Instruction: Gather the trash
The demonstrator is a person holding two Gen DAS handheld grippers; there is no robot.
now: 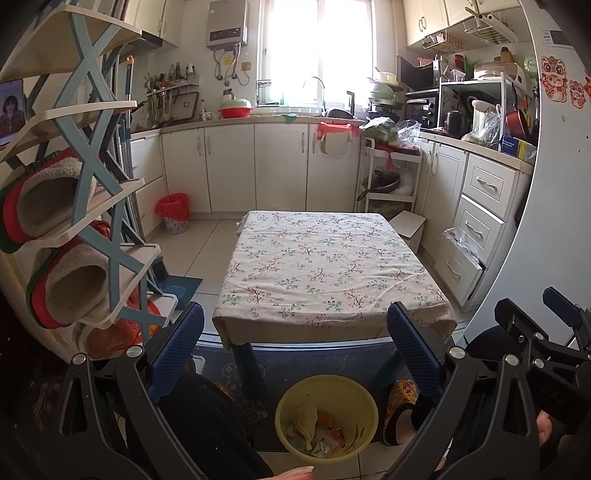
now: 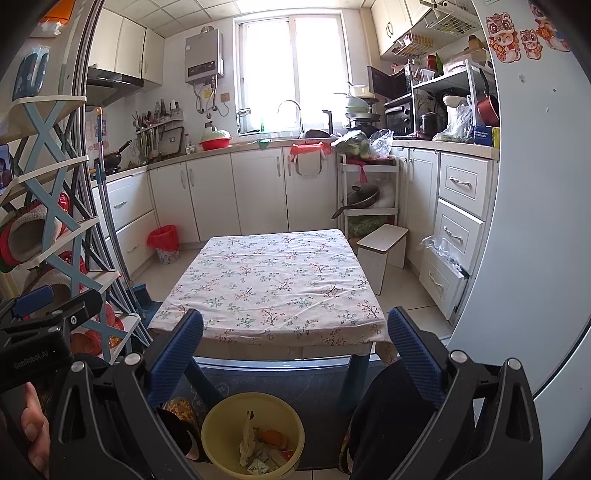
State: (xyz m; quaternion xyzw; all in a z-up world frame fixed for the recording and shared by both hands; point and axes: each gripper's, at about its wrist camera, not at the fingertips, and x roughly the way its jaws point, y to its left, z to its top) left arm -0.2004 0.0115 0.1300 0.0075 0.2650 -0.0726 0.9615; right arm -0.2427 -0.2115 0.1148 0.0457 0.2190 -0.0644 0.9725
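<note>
Down at the feet sits the round yellow plastic bin, on the dark floor mat just in front of the low table, and it is holding the trash: crumpled pale paper wrappers, a scrap of orange peel and small printed packets whose lettering is too small to read. Both tools hang above it, apart from it. The left hand-held gripper has its blue ribbed fingers spread wide with nothing between them; the right hand-held gripper is released just the same, jaws well apart and empty. In the right wrist view the left tool's black body shows the white lettering "GenRobot.AI".

Next out, the low table under its floral-print tablecloth, blue legs showing below. To the right, a small white stool stands on the tiled floor. To the left, a blue-and-cream shoe rack carries fleecy red-trimmed slippers.

Further back, by the white cabinets, a small waste basket lined with a red plastic bag stands on the floor. On the far counter under the window rests a red basin. Red cartoon lion stickers decorate the white fridge door at right.
</note>
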